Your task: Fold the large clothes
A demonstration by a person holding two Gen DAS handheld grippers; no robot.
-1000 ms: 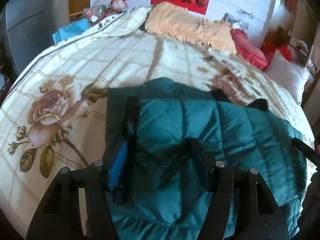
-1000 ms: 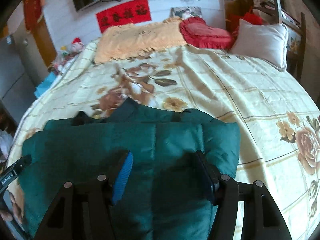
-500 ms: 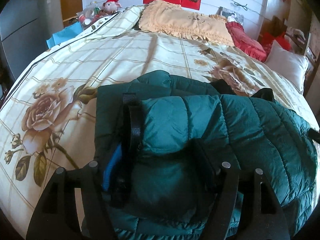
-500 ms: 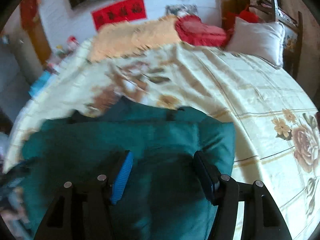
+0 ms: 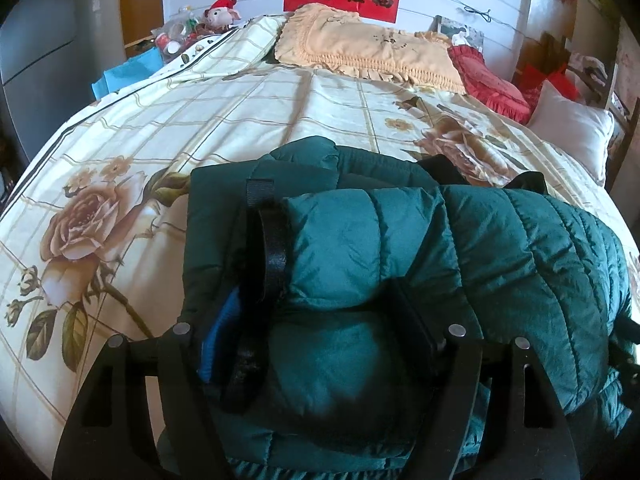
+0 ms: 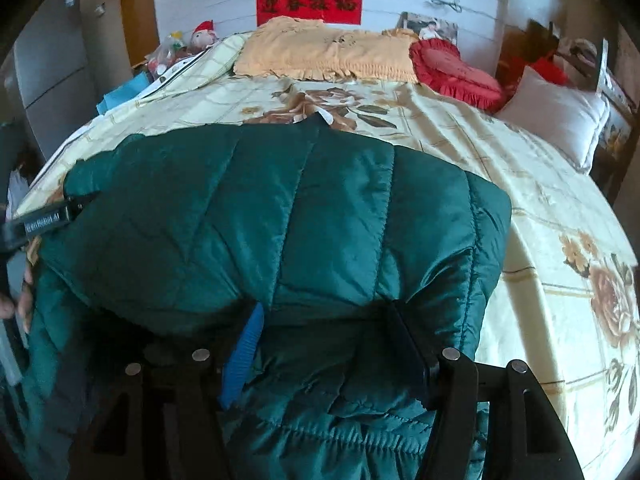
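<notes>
A dark green quilted jacket (image 5: 400,240) lies folded in a thick bundle on the floral bed quilt (image 5: 200,120). A black strap (image 5: 272,248) runs along its left fold. My left gripper (image 5: 324,308) has a puffy fold of the jacket between its fingers; its jaws are opening, and the fabric still fills the gap and touches both pads. My right gripper (image 6: 324,316) is shut on the jacket (image 6: 280,220) near its edge, holding a layer raised over the bundle. The left gripper's tip (image 6: 44,220) and a hand (image 6: 16,304) show at the left edge of the right wrist view.
Along the far end of the bed lie a yellow fringed pillow (image 5: 360,48), a red cushion (image 5: 488,80) and a white pillow (image 5: 572,136). A stuffed toy (image 5: 220,12) and a blue bag (image 5: 128,76) sit beyond the far left corner. A grey cabinet (image 6: 52,64) stands left.
The right gripper has swung sideways with the jacket's edge, and the jacket now covers more of its view. The left gripper's jaws have widened; that hand barely moved.
</notes>
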